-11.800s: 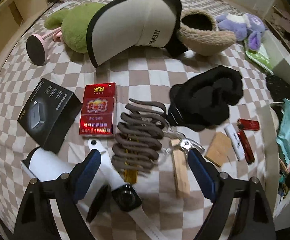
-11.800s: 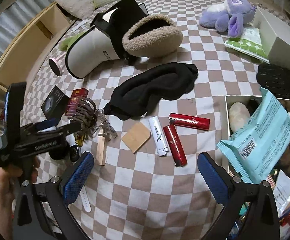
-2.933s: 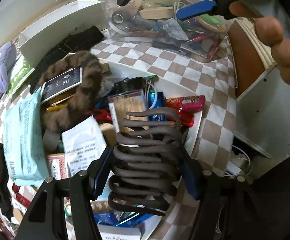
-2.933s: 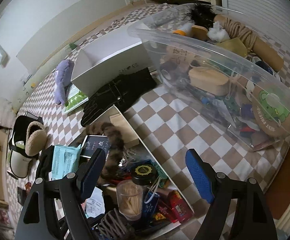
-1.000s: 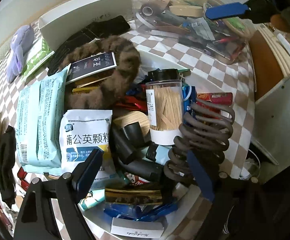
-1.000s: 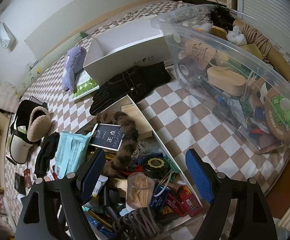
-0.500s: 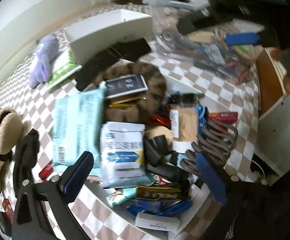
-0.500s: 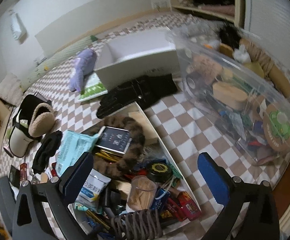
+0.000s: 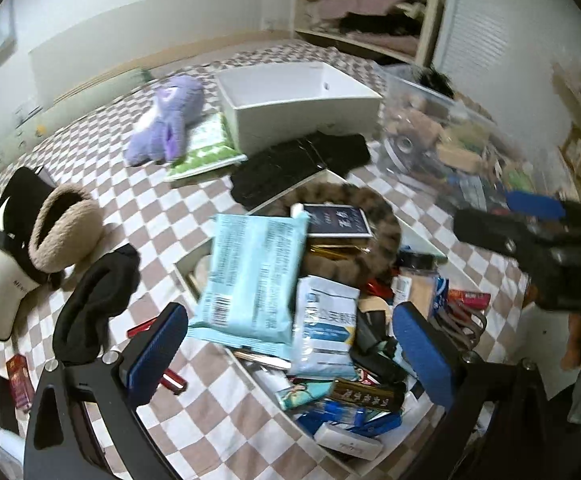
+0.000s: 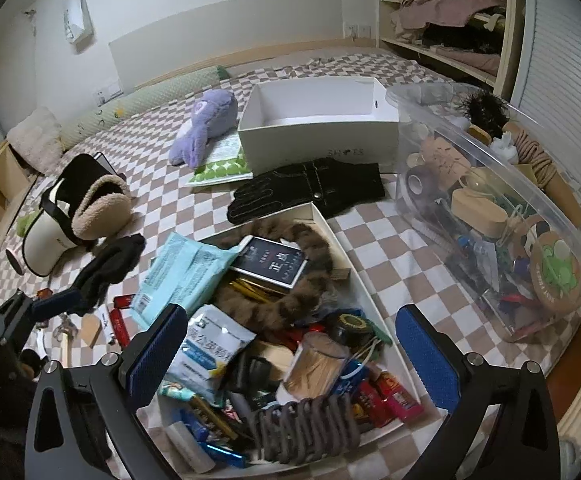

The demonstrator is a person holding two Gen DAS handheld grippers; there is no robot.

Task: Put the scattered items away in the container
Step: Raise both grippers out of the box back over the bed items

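The shallow white box (image 10: 374, 280) holds several items. The brown claw hair clip (image 10: 306, 420) lies at its near edge, also seen in the left wrist view (image 9: 460, 322). My left gripper (image 9: 290, 352) is open and empty above the box's left edge. My right gripper (image 10: 290, 348) is open and empty over the box. Red lighters (image 10: 120, 320), a wooden chip (image 10: 90, 330), a black cloth (image 10: 108, 268) and a red cigarette pack (image 9: 18, 376) lie on the checkered bed left of the box.
A clear plastic bin (image 10: 502, 216) full of items stands to the right. An empty white shoebox (image 10: 318, 128), black gloves (image 10: 310, 192), a purple plush (image 10: 210, 128), a white cap (image 10: 46, 232) and a fuzzy earmuff (image 10: 102, 208) lie beyond.
The left gripper let go of the hair clip, which now lies in the box, and has pulled back and left. The right gripper rose slightly.
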